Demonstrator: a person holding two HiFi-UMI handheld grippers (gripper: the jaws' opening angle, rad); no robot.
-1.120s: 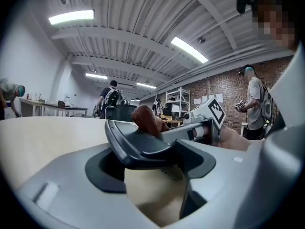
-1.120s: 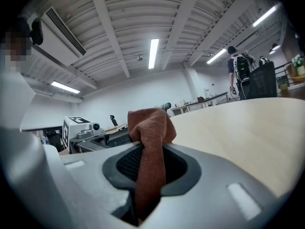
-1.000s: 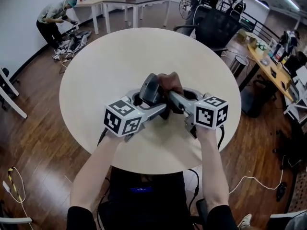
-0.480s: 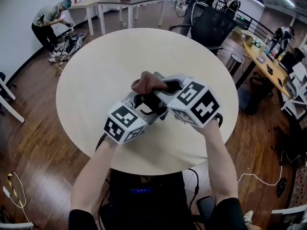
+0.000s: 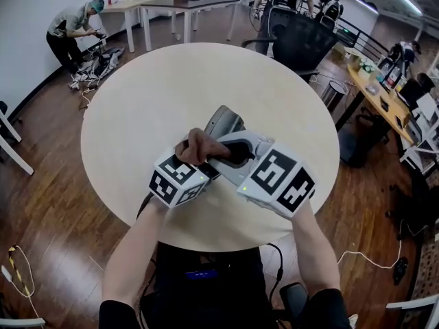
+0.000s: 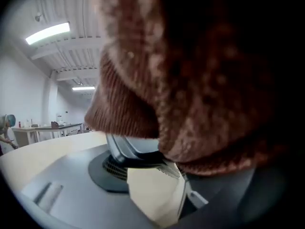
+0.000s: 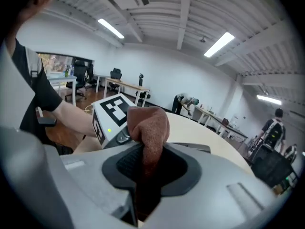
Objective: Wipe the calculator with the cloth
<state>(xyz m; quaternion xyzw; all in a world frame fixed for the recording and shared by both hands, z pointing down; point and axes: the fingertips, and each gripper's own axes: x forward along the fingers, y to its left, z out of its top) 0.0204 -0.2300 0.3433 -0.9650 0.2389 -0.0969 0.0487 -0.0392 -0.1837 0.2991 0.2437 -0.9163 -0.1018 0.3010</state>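
Note:
A grey calculator (image 5: 222, 123) sticks up and away from my left gripper (image 5: 211, 141), whose jaws stand wide around its lower end and appear to grip it. A brown cloth (image 5: 198, 147) is pinched in my right gripper (image 5: 206, 157), which reaches in from the right, and lies bunched against the calculator's near end. In the right gripper view the cloth (image 7: 150, 128) rises out of the shut right gripper (image 7: 145, 175), with the left gripper's marker cube (image 7: 112, 110) just behind it. The cloth (image 6: 190, 80) fills most of the left gripper view and hides the calculator there.
Both grippers work over a round cream table (image 5: 158, 94). A black office chair (image 5: 298, 43) stands at its far edge. Desks with clutter (image 5: 384, 81) line the right side. A person crouches by cables on the floor (image 5: 72, 26) at the far left.
The right gripper rolled and carried the cloth leftward and nearer, off the calculator's far end, which shows again. The left gripper stayed about where it was.

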